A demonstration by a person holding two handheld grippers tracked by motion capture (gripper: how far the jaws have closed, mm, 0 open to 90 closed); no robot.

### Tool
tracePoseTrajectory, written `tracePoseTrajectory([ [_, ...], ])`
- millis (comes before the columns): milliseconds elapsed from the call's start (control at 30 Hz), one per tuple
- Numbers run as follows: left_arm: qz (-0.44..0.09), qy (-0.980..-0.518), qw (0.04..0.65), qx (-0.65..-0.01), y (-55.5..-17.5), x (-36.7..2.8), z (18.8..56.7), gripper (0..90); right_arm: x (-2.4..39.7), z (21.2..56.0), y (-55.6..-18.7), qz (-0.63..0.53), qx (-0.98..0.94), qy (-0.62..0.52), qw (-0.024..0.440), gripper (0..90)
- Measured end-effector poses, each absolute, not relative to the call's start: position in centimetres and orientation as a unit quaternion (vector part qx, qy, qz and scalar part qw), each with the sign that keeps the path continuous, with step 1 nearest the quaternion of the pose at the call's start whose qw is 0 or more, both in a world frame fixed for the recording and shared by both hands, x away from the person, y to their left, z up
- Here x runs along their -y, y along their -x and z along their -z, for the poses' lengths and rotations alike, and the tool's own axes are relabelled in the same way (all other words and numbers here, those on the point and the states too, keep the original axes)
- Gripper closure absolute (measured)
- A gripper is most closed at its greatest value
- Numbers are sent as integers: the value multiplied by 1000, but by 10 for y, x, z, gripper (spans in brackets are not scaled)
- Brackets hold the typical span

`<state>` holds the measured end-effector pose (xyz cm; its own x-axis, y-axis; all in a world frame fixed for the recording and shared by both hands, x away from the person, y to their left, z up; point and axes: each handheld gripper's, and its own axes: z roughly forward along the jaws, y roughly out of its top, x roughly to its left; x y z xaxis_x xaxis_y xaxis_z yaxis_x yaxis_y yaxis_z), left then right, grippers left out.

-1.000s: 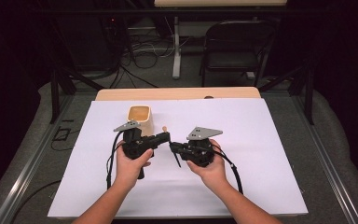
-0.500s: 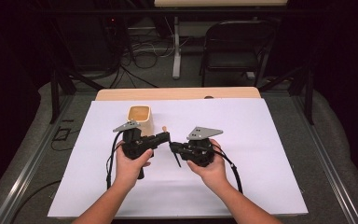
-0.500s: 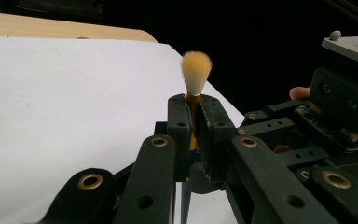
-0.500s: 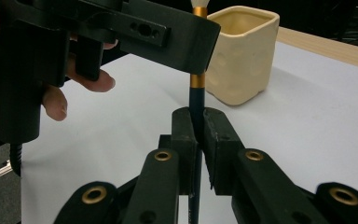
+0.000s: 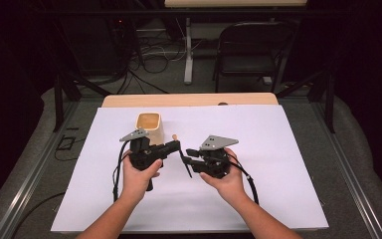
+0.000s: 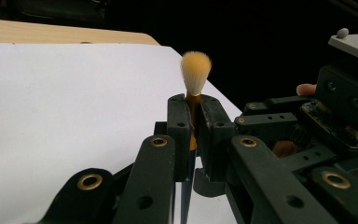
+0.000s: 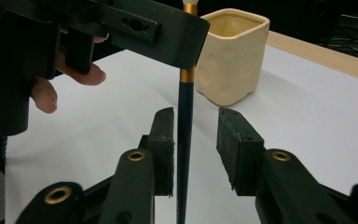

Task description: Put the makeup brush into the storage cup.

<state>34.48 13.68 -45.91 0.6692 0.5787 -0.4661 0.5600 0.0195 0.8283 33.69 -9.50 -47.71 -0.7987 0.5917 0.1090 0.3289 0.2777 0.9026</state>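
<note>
Nothing has shifted over the past second: left gripper (image 6: pixel 193 135) stays clenched on the dark-handled, tan-bristled brush (image 6: pixel 196 72), right gripper (image 7: pixel 195 140) fingers released around its handle, cream ceramic cup (image 5: pixel 149 125) beside — handover apparently pending.

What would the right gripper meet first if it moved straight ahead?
The brush, whose handle stands between the open right gripper's fingers. Beyond it lies the cup, though depth is unclear.
</note>
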Motion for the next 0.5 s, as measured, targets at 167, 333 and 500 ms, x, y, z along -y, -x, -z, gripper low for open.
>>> tracePoseTrajectory([
  [167,-15,-704,585,-404,-344,-137,457,838,95,478,-337,-516,-796,-290,129,603],
  [333,-20,-705,583,-403,-344,-137,454,838,96,477,-338,-516,-797,-287,128,515],
  [500,-26,-707,581,-401,-343,-138,452,838,95,477,-338,-506,-804,-284,132,440],
])
